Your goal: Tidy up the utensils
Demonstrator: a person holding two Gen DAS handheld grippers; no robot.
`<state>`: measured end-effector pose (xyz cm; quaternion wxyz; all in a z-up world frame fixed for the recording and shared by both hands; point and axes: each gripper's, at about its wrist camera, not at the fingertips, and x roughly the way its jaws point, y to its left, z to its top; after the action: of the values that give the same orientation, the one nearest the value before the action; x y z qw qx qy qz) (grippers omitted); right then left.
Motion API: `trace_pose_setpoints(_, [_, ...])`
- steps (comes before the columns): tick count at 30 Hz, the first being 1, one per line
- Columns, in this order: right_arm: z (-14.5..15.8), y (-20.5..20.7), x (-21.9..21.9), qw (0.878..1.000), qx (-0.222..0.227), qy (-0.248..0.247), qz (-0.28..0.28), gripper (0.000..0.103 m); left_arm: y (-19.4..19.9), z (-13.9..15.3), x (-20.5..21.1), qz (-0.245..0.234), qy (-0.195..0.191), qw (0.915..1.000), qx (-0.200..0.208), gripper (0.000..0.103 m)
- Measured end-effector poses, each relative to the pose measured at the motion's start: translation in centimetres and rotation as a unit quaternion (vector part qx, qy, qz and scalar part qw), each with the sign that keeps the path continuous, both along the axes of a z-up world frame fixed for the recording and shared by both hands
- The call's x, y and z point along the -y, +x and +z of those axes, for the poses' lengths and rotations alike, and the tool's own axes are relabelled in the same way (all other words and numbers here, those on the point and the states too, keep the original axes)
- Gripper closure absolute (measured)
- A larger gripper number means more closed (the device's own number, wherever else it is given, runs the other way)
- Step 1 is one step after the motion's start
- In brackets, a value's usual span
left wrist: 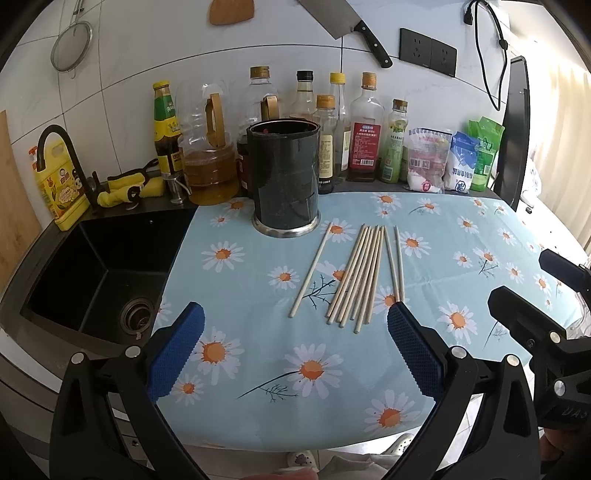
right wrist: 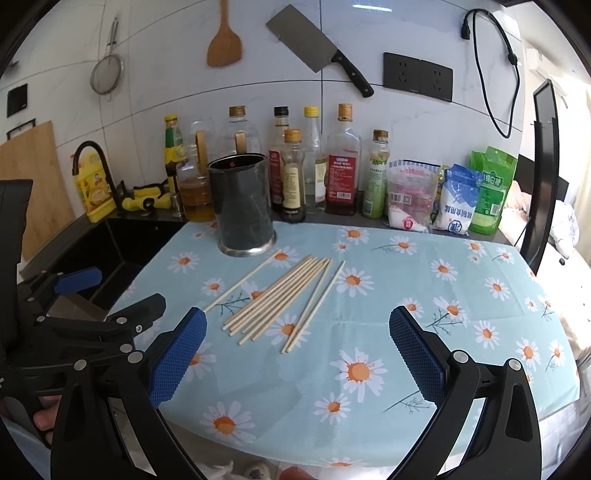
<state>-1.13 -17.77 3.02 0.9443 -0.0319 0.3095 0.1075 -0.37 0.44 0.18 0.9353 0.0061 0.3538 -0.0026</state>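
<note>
Several wooden chopsticks lie loose on the daisy tablecloth, with one chopstick apart to their left. They also show in the right wrist view. A dark cylindrical utensil holder stands upright behind them, also seen in the right wrist view. My left gripper is open and empty, hovering in front of the chopsticks. My right gripper is open and empty, in front and to the right of them; its black body shows at the left wrist view's right edge.
A black sink with a faucet lies left of the cloth. Oil and sauce bottles and seasoning bags line the back wall. A cleaver, spatula and strainer hang on the tiles.
</note>
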Motion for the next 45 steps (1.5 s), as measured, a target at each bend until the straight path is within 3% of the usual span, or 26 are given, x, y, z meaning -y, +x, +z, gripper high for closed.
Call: trace_pose_setpoints(45, [-1.1,0.3,-1.8,1.000,-0.012,-0.019,-0.017,0.008,0.4,-1.2,-1.8,-0.005,0.007,0.9998,-0.019,0.006])
